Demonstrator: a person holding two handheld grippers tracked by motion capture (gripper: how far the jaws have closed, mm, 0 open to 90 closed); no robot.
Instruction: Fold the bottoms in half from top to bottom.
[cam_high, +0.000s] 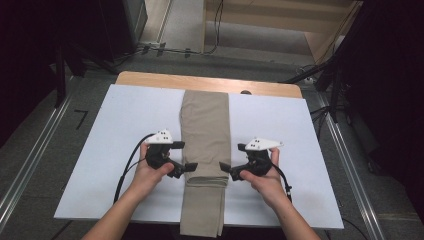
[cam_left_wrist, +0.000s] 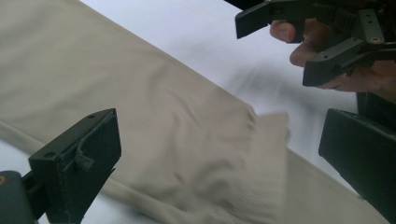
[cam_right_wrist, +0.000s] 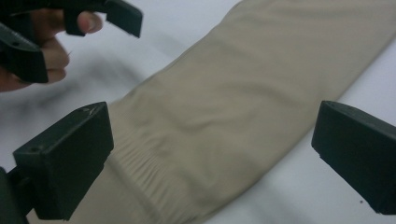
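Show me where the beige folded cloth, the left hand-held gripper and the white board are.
beige folded cloth (cam_high: 205, 125): high view, middle of the fabric.
left hand-held gripper (cam_high: 191, 167): high view, between its fingertips.
white board (cam_high: 127, 125): high view, bare left part.

Folded beige trousers (cam_high: 205, 150) lie lengthwise, flat on the table's middle.

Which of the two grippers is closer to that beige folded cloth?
Neither clearly. The left gripper sits at the beige cloth's left edge, the right gripper at its right edge, both open with jaw tips about reaching the fabric.
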